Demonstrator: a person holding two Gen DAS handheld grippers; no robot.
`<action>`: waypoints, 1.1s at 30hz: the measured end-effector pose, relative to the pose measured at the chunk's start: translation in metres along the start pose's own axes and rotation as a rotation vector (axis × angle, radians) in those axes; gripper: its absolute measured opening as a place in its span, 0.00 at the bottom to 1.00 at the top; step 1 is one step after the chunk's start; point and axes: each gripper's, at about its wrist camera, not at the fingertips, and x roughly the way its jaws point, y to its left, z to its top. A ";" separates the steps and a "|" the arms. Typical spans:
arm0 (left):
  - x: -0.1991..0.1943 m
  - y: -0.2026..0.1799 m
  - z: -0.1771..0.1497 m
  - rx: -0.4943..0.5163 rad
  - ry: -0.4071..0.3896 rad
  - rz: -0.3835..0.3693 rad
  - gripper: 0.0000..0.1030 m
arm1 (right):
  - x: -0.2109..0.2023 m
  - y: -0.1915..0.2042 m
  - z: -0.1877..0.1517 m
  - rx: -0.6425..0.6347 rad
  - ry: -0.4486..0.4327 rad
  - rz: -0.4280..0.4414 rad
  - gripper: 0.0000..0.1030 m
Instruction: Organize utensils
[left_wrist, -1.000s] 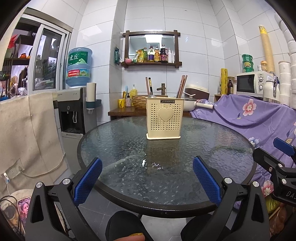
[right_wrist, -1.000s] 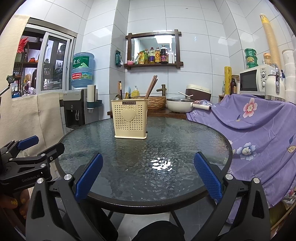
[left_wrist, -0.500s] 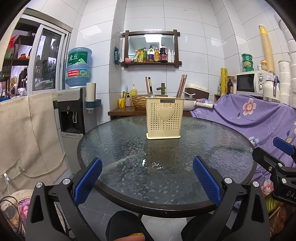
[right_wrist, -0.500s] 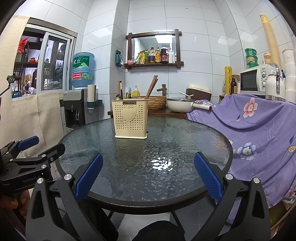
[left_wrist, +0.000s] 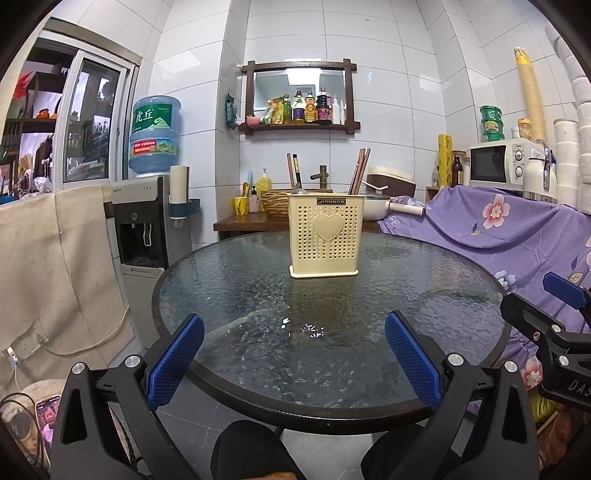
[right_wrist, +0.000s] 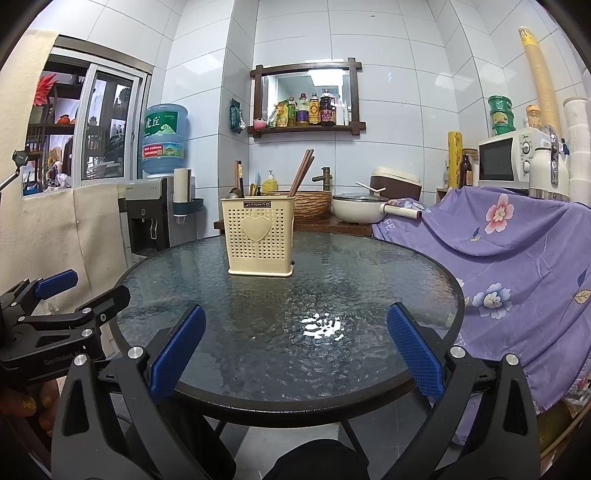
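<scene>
Glass table (left_wrist: 229, 295); cream holder (left_wrist: 325, 236) reads "JIANHAO", possibly; chopsticks (left_wrist: 359, 170) inside.

Both wrist cams low at table (left_wrist: 332, 413) near edge, facing fwd; share holder (left_wrist: 325, 236).

Left tongs (left_wrist: 294, 343), right tongs (right_wrist: 296, 338): agape, empty.

I can't see inside the cream holder (left_wrist: 324, 235): its perforated wall hides the lower chopsticks (left_wrist: 358, 170) (only tops show). Right of it, the right gripper (left_wrist: 554, 325) is cut off.
</scene>
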 end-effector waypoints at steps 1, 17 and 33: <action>-0.001 0.000 0.000 -0.001 -0.001 0.000 0.94 | 0.000 0.000 0.000 0.000 0.000 -0.001 0.94; 0.000 0.004 0.000 -0.012 0.013 -0.007 0.94 | 0.000 0.002 -0.001 0.000 0.004 -0.003 0.94; -0.001 0.003 0.000 -0.011 0.014 -0.002 0.94 | 0.000 0.002 -0.001 -0.001 0.001 -0.004 0.94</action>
